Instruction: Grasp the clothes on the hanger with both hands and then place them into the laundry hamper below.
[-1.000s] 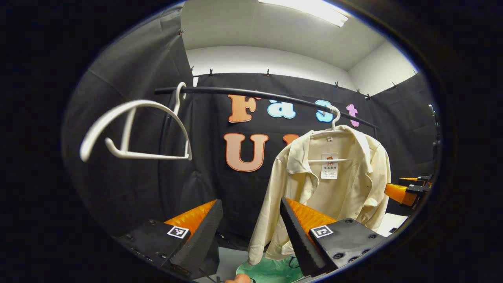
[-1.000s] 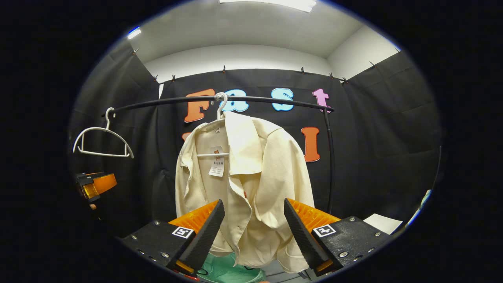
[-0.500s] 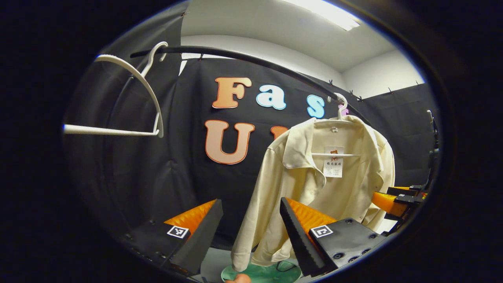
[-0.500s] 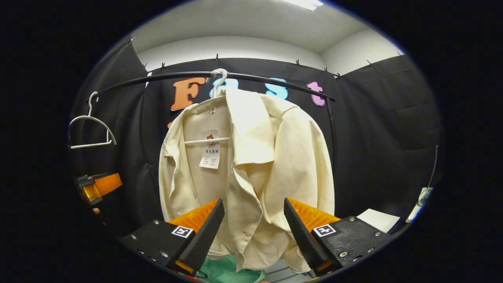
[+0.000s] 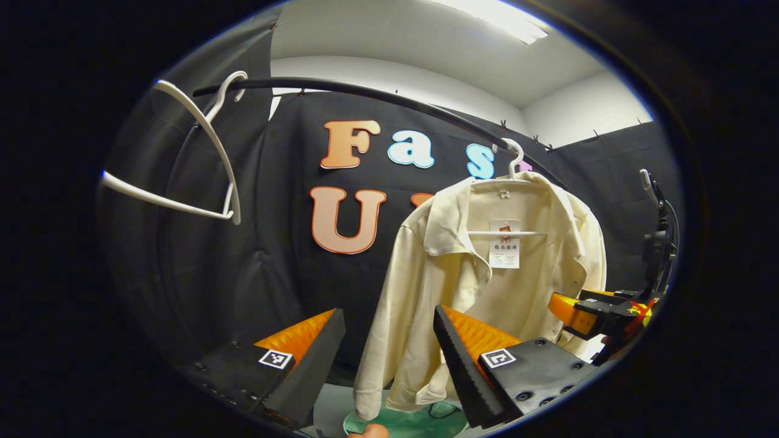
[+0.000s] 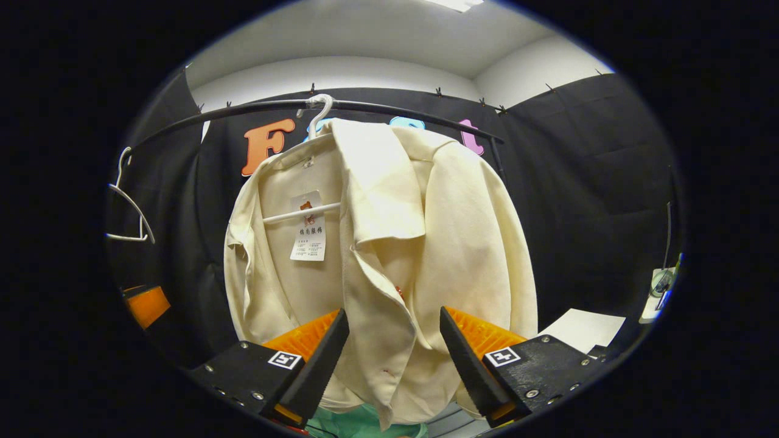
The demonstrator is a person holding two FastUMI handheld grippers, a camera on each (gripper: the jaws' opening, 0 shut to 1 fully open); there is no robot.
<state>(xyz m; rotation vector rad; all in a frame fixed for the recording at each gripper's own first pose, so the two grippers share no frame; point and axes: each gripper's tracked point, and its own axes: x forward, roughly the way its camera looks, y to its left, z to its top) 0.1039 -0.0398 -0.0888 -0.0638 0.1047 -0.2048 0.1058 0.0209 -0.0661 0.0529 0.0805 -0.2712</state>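
Both our grippers are spread wide, holding nothing: left gripper point(image 5: 389, 359) near the shirt's sleeve, right gripper point(image 6: 389, 359) at its front. The shirt point(image 6: 389, 243) hangs on its hanger point(image 6: 316, 115); the hamper point(image 5: 420, 423), probably the green rim below. We should pinch fabric at both sides, then lift clear.

Both tongs point(image 5: 383, 356) point(image 6: 389, 359) agape, empty

Both views upward, sharing shirt point(image 5: 487, 274).
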